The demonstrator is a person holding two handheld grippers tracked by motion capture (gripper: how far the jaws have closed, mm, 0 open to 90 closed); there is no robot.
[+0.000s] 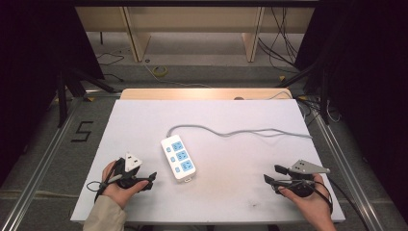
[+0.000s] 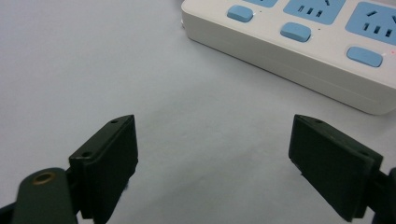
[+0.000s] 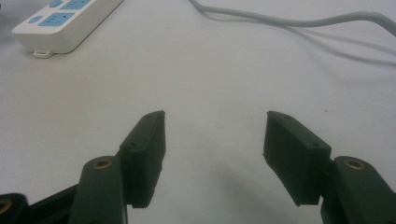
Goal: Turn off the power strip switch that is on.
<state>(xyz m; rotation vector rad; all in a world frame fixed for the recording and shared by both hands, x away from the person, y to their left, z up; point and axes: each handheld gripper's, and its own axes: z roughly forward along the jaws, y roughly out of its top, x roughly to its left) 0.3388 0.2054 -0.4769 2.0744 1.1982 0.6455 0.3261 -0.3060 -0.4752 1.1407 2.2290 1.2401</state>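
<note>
Black and parted, the jaws of the left gripper (image 2: 212,154) stand wide apart in the left gripper view with nothing between them, only pale tabletop under the gap. In the high view this left gripper (image 1: 144,180) sits at the lower left of the frame, held in a hand with a beige sleeve (image 1: 103,214), its jaws pointing toward the middle of the table. Just beyond those jaws, at the upper right of the left gripper view, lies the white power strip (image 2: 322,51) with its blue sockets and blue switches, near the gripper but not touching it. The right gripper (image 3: 212,154) is likewise spread open and empty in the right gripper view, over bare surface; in the high view the right gripper (image 1: 274,175) lies at the lower right, well apart from the strip. Seen from above, the power strip (image 1: 178,157) rests slantwise near the centre of the white table (image 1: 144,125), and its grey cord (image 1: 240,132) runs from the strip's far end toward the right edge of the frame.
</note>
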